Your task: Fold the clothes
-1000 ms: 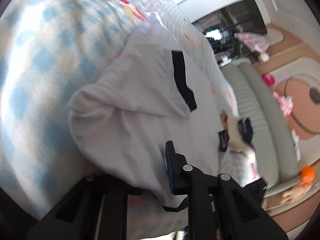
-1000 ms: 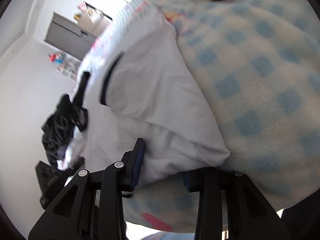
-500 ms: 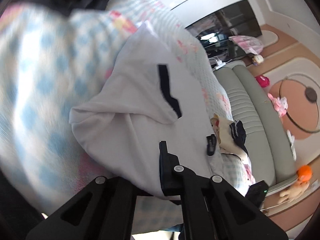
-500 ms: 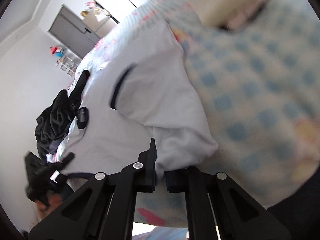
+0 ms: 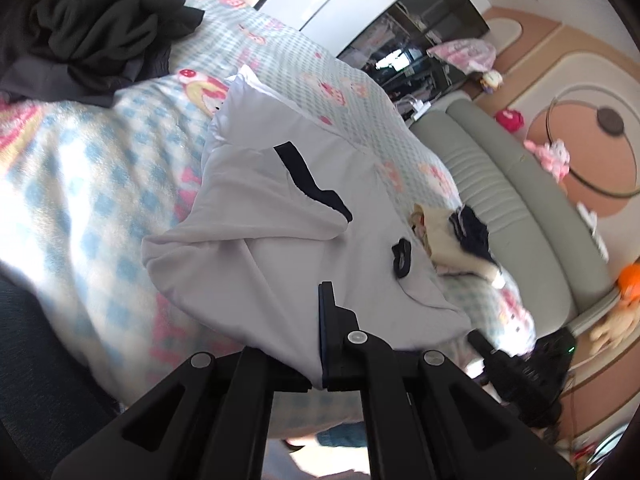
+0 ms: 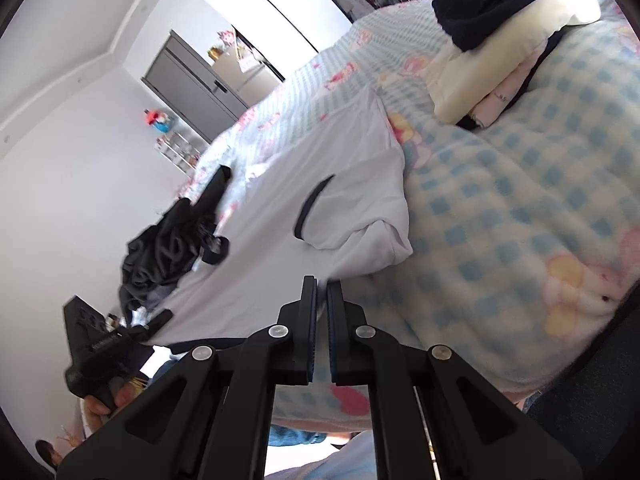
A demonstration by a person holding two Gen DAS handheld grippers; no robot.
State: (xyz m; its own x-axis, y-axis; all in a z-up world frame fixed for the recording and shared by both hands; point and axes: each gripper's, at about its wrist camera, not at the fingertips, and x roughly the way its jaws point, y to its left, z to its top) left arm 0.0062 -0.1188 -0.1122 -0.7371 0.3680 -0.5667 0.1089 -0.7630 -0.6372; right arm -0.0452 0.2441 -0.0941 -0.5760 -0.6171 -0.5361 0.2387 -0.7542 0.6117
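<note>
The white shirt (image 5: 280,240) is lying on the checked blanket (image 5: 80,184) across the bed, its sleeves already turned in over the body, and the person is gripping its near hem at both corners. The left gripper (image 5: 320,344) is clamped down on a fold of the white cloth — the fabric is draping over one finger and hiding it. The right gripper (image 6: 321,312) is pinched nearly tight, with the hem's edge running into the narrow slit between its fingers.

To do this fold well, I'd say both hands should be rising together and carrying the hem forward toward the collar at the same pace, keeping the edge taut between them so the tucked sleeves aren't sliding out. The pinches need holding until the hem is laid down square.

How much cloth the right gripper really has is hard to judge; only a sliver is showing at its tips. The collar end is foreshortened and partly blown out by the light. The heap of dark clothes (image 5: 92,28) and the folded stack (image 6: 500,52) are sitting well apart from the shirt.
</note>
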